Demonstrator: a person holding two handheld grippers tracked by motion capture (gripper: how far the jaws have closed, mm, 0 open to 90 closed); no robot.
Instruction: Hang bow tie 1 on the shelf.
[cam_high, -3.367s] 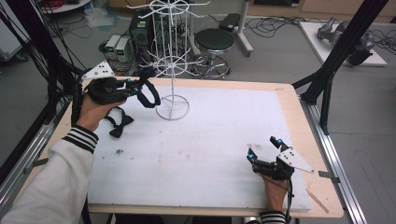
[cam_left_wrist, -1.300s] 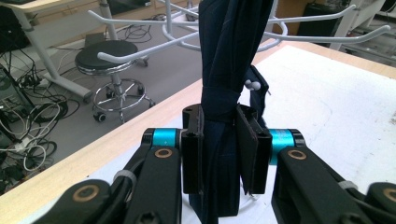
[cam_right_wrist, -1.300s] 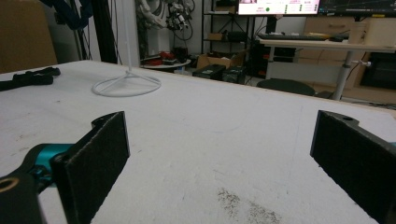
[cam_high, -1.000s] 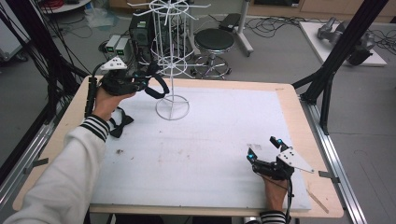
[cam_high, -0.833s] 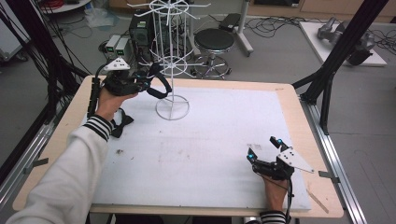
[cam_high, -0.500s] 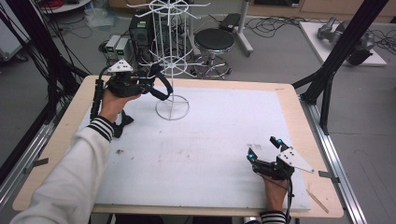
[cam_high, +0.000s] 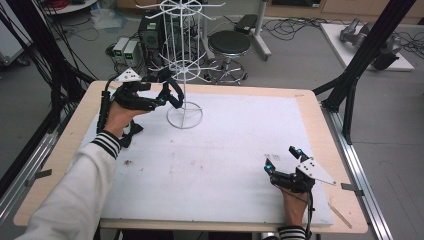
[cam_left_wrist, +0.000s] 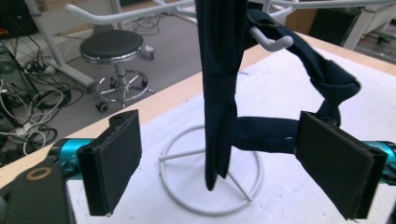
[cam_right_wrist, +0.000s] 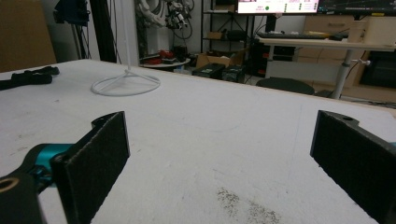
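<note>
A dark navy strap (cam_left_wrist: 219, 84) hangs from a hook (cam_left_wrist: 273, 41) of the white wire rack (cam_high: 184, 65). One length drops straight down. A knotted loop (cam_left_wrist: 334, 81) runs round to a band passing behind my left gripper's right pad (cam_left_wrist: 336, 163). My left gripper (cam_left_wrist: 219, 140) stands open around the hanging strap, close to the rack's pole (cam_high: 167, 95). Near the table's front right, my right gripper (cam_high: 281, 158) rests open on the white mat (cam_high: 225, 150), with nothing between its jaws (cam_right_wrist: 219, 154).
A second dark bow tie (cam_high: 127, 132) lies on the mat under my left wrist; the right gripper view has it far left (cam_right_wrist: 28, 77). The rack's ring base (cam_high: 185, 116) stands on the mat at the back left. A black stool (cam_high: 229, 45) and cables sit beyond the table.
My left gripper has risen from over the bow tie and moved right with the strap up to the rack. The right gripper has stayed still.
</note>
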